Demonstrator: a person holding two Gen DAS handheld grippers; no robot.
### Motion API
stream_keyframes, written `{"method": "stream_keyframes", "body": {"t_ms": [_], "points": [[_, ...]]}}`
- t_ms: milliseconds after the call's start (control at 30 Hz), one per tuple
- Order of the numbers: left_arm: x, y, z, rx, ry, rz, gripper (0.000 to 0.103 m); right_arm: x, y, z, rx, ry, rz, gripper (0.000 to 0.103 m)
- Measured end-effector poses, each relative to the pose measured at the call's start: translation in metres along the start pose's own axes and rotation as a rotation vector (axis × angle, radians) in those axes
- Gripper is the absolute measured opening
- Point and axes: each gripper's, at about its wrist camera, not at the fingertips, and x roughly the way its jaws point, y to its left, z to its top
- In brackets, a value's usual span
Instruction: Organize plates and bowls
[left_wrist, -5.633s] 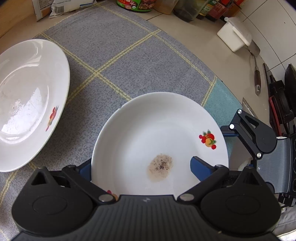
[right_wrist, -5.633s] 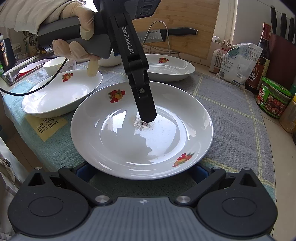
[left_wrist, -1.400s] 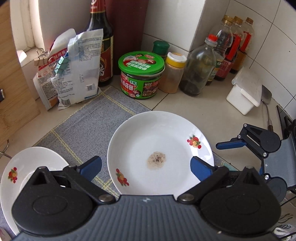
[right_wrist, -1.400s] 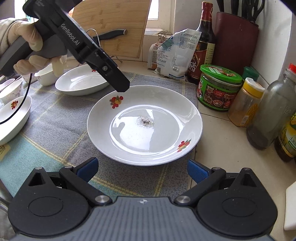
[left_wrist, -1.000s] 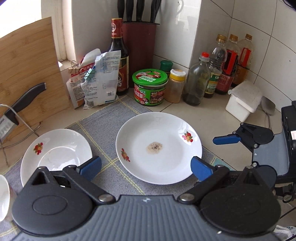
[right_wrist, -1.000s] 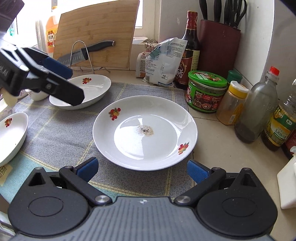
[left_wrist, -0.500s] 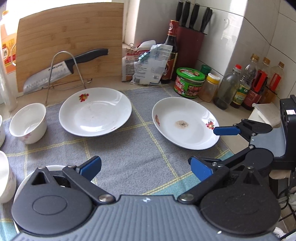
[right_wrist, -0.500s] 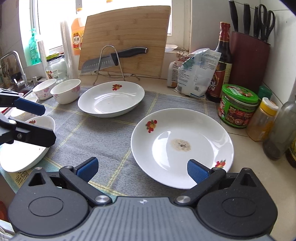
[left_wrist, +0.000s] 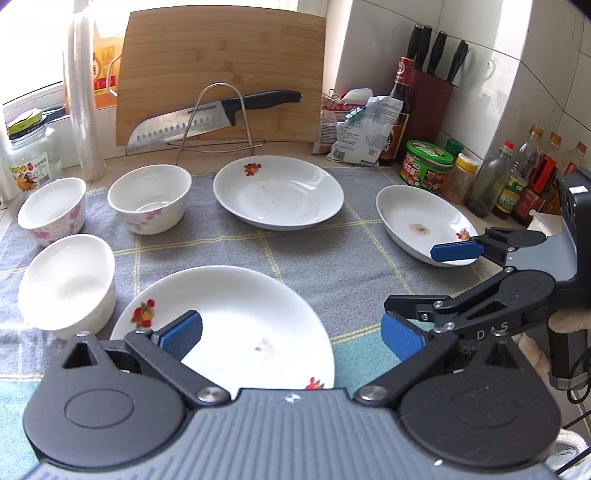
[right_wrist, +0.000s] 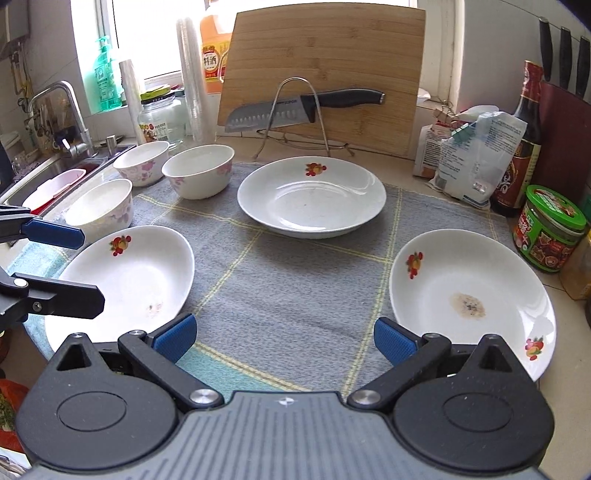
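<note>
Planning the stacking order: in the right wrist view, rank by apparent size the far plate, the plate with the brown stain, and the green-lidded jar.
1. Plate with the brown stain and far plate: they look about alike; the stained one is nearer the camera, so I won't rank them.
2. Green-lidded jar: clearly smallest.

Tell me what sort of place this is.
A home kitchen counter, most likely. A sink with a tap sits at one end, a knife rests on a wire stand before a wooden cutting board, and sauce bottles and a knife block line the tiled wall.
</note>
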Motion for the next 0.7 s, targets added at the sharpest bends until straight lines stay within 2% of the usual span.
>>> {"method": "stream_keyframes", "body": {"t_ms": [300,467,700], "points": [[-0.02,0.053,-0.029,0.028,0.026,0.008,0.102,0.016,0.053,0.012,-0.023,0.044,-0.017,0.103],[-0.025,0.073,-0.049,0.079,0.06,0.003,0.102,0.026,0.072,0.021,-0.02,0.058,-0.031,0.103],[-0.011,0.086,-0.068,0.1,0.088,-0.057,0.102,0.031,0.087,0.029,-0.011,0.08,-0.031,0.103]]}}
